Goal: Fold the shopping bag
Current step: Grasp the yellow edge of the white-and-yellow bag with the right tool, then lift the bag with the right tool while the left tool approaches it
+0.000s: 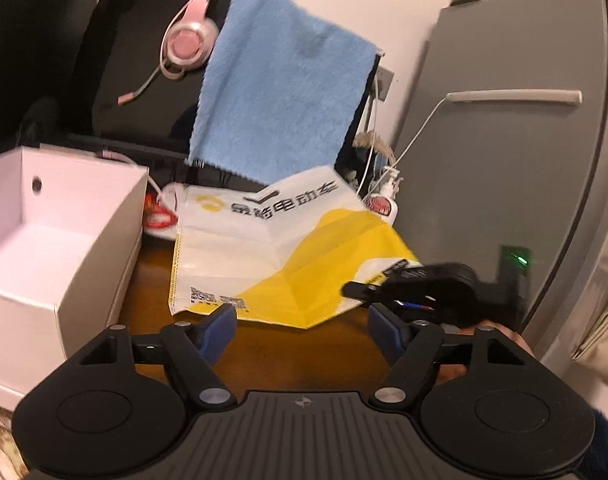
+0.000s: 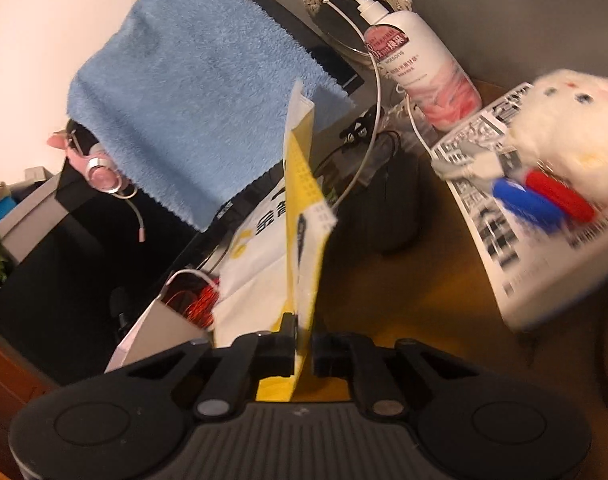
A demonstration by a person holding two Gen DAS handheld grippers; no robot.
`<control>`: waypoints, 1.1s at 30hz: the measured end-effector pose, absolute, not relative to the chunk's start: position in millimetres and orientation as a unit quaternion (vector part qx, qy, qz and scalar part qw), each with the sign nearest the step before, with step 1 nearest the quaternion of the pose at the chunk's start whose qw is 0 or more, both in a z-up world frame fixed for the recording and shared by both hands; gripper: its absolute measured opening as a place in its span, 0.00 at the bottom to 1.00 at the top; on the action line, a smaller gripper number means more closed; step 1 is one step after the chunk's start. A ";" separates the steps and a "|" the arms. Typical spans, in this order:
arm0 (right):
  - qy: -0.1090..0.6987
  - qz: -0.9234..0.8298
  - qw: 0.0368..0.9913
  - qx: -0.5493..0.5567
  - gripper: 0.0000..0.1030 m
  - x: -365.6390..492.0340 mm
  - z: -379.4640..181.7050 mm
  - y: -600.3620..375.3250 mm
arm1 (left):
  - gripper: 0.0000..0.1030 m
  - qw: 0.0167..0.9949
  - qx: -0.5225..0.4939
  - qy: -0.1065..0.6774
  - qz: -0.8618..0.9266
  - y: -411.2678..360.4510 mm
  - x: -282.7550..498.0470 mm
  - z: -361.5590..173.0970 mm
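A white and yellow bag (image 1: 264, 248) lies on the bench (image 1: 296, 352), its right edge lifted by the right tool (image 2: 302, 354), clamped on it; the left tool (image 1: 302, 322) hovers apart before the near edge. Carrying the edge across squarely would keep the crease straight. Bag print reads "电动车"; a bottle (image 2: 419, 60) reads "watsons"

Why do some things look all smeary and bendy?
Right wrist view: the white basket and its fluffy toy smear with motion blur. Left wrist view: the fisheye lens bows the grey fridge; the shopping bag print is slightly soft.
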State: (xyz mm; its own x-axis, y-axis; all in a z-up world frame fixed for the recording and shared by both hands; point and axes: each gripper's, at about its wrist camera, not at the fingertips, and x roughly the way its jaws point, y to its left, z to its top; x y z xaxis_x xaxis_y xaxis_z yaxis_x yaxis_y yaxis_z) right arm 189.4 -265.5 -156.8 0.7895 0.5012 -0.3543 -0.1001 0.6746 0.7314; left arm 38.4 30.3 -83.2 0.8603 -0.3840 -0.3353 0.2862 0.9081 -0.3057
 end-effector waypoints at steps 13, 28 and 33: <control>0.293 0.188 0.869 0.352 0.09 94.1 -161.0 -298.7 | 0.70 0.950 -0.132 0.232 -0.163 37.0 50.4 -87.4; 0.233 0.118 0.923 0.283 0.59 52.3 -141.9 -333.5 | 0.70 0.930 -0.149 0.297 -0.159 38.9 72.5 -113.1; 0.200 0.072 0.950 0.229 0.59 55.9 -131.6 -345.6 | 0.70 0.923 -0.150 0.313 -0.164 36.2 78.8 -118.3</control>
State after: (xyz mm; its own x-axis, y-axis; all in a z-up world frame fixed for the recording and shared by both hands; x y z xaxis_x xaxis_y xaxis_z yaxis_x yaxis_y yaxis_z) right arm 55.9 -345.6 -131.6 0.9101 0.2273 -0.3465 -0.0445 0.8849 0.4637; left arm 78.8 36.2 -118.3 0.7502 -0.3961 -0.5294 0.2080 0.9014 -0.3797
